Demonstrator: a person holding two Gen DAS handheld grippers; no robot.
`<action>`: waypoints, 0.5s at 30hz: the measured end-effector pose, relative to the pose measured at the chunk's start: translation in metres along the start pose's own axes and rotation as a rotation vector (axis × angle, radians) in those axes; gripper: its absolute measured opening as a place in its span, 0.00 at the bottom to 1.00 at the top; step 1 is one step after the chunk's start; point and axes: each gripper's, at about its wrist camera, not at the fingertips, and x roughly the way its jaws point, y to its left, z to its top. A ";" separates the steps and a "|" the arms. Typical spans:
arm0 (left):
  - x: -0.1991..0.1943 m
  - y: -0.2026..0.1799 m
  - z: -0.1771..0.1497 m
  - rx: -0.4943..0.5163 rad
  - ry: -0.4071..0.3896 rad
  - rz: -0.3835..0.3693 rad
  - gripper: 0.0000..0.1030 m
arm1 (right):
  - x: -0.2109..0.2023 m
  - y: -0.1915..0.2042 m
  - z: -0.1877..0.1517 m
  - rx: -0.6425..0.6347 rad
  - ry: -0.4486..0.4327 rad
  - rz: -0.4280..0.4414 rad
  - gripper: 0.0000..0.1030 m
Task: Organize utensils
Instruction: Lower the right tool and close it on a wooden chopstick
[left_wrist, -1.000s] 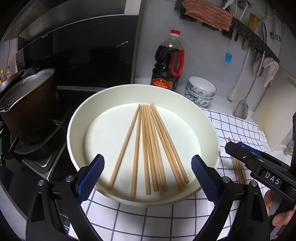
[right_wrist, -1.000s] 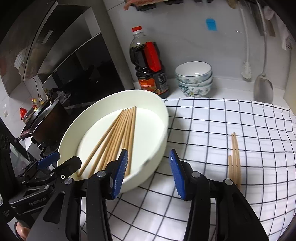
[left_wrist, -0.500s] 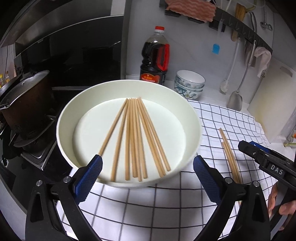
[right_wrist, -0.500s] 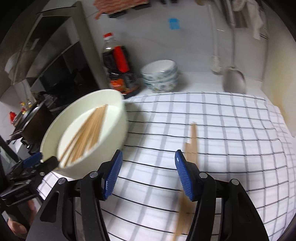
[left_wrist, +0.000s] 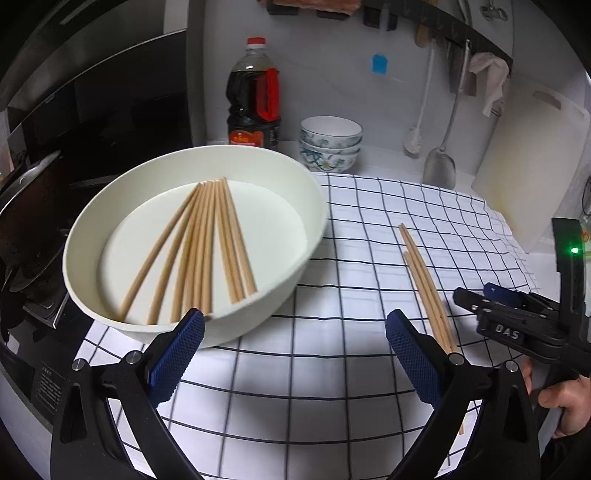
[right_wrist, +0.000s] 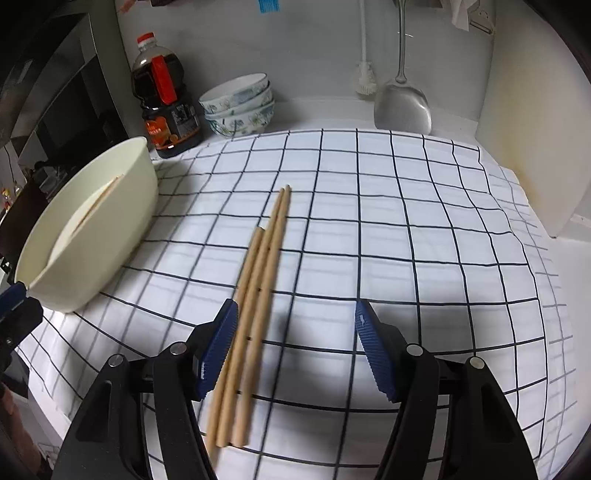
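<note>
Chopsticks (right_wrist: 255, 295): light, stiff, slick wood; likely roll.
Hold: mid-shaft.
Right gripper (right_wrist: 293, 354): jaws apart, empty.
Left gripper (left_wrist: 295, 354): jaws apart, empty.

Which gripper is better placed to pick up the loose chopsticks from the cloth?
Right. The right gripper is open directly over the loose chopsticks. The left gripper, also open, sits nearer the white bowl.

A: Bright, even light on the checked cloth (right_wrist: 388, 229); the stove side goes dark.

B: Heavy fisheye bend, black corners. The loose chopsticks (right_wrist: 255, 295) smear with motion blur near the lens.

A: Soft shadow beside the white bowl (left_wrist: 310, 206), and a green lamp flares at right.
</note>
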 end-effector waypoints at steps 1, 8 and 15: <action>0.000 -0.004 -0.001 0.008 0.000 -0.002 0.94 | 0.002 -0.002 -0.001 -0.001 0.001 0.001 0.61; 0.006 -0.027 -0.004 0.048 -0.010 0.008 0.94 | 0.013 -0.002 -0.006 -0.042 0.018 0.003 0.61; 0.018 -0.037 -0.006 0.060 0.019 0.000 0.94 | 0.020 0.009 -0.010 -0.111 0.031 -0.012 0.61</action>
